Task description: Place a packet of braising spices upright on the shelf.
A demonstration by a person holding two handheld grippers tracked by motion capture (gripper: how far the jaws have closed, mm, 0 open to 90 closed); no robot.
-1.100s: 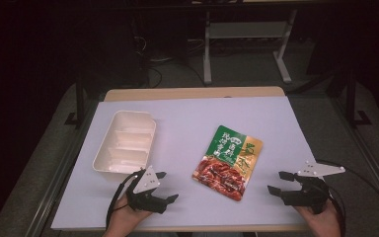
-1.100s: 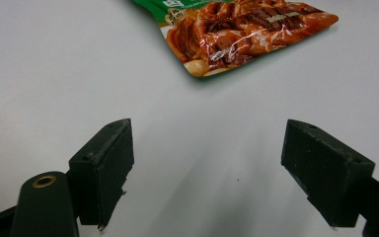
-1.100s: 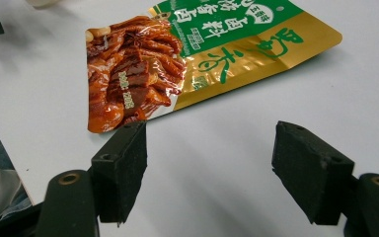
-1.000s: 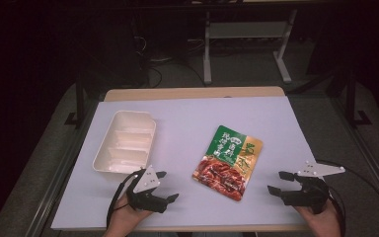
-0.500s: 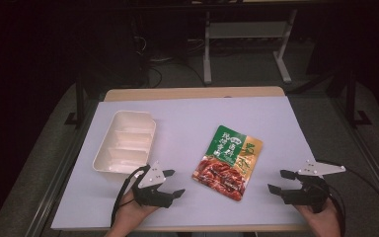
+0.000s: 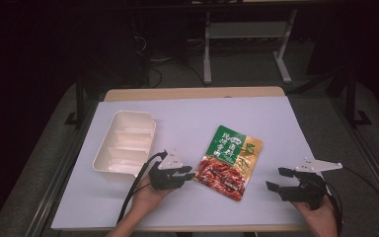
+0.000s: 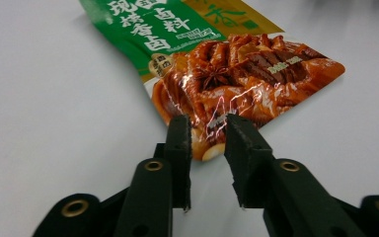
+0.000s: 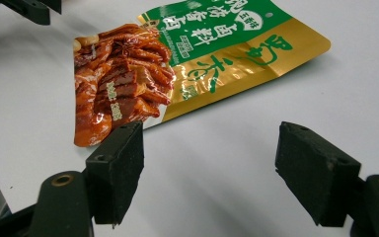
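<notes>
High view: a food pouch, green and gold at its far end with a picture of red braised meat at its near end, lies flat on the white table, and everything else is best placed from it. The left gripper sits at the pouch's near left corner, its tips touching the edge of the packet; a black cable trails from it back along the person's forearm. In the left gripper view the two black jaws have just been closing and now stand narrowly apart with the pouch's corner between them; whether the pads already press on the foil cannot be told. The right gripper rests well to the right of the pouch, apart from it, level with its near end. In the right gripper view its jaws are spread wide with bare table between them, the pouch lying beyond their tips. A cream compartment tray sits left of the pouch, just beyond the left gripper.
</notes>
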